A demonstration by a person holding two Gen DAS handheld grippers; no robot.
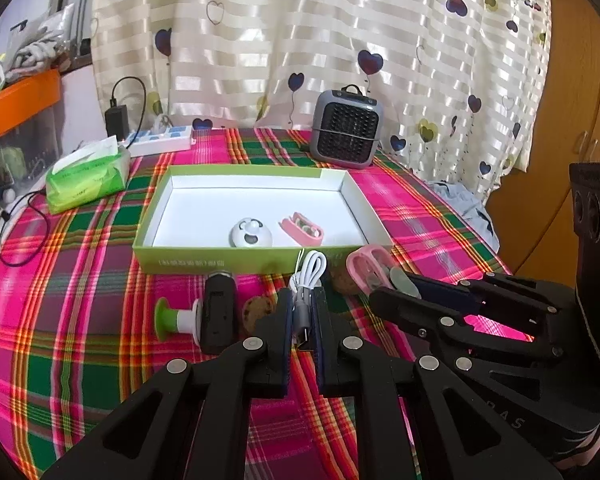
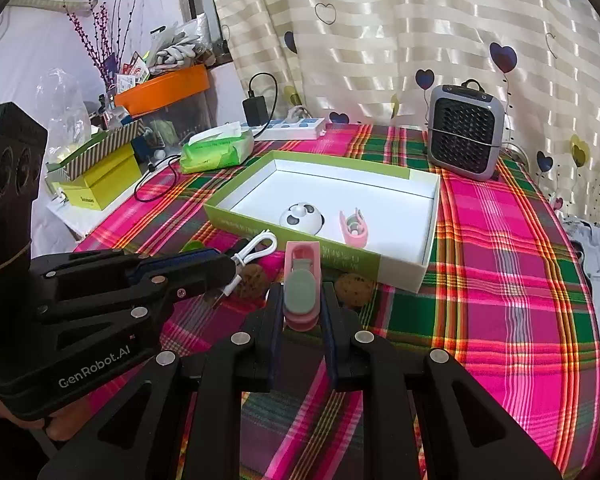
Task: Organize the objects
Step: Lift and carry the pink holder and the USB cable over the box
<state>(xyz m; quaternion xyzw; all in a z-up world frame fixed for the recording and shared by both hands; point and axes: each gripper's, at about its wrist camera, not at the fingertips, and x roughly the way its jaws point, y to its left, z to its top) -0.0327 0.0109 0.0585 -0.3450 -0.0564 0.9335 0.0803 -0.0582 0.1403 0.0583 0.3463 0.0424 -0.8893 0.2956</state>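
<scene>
Left gripper (image 1: pixel 303 312): you have it clamped on the white cable (image 1: pixel 305 280).
Right gripper (image 1: pixel 396 284): just right of yours, pinching a pink clip (image 1: pixel 366 266).
Ahead of your fingers: green box (image 1: pixel 236 260).
Left of them: black gadget (image 1: pixel 219 312).

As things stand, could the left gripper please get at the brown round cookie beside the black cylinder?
Probably not yet. The left gripper is shut on the white coiled cable, so its jaws are occupied. The brown round cookie lies just to its left with nothing covering it; the black cylinder crowds the far side.
</scene>
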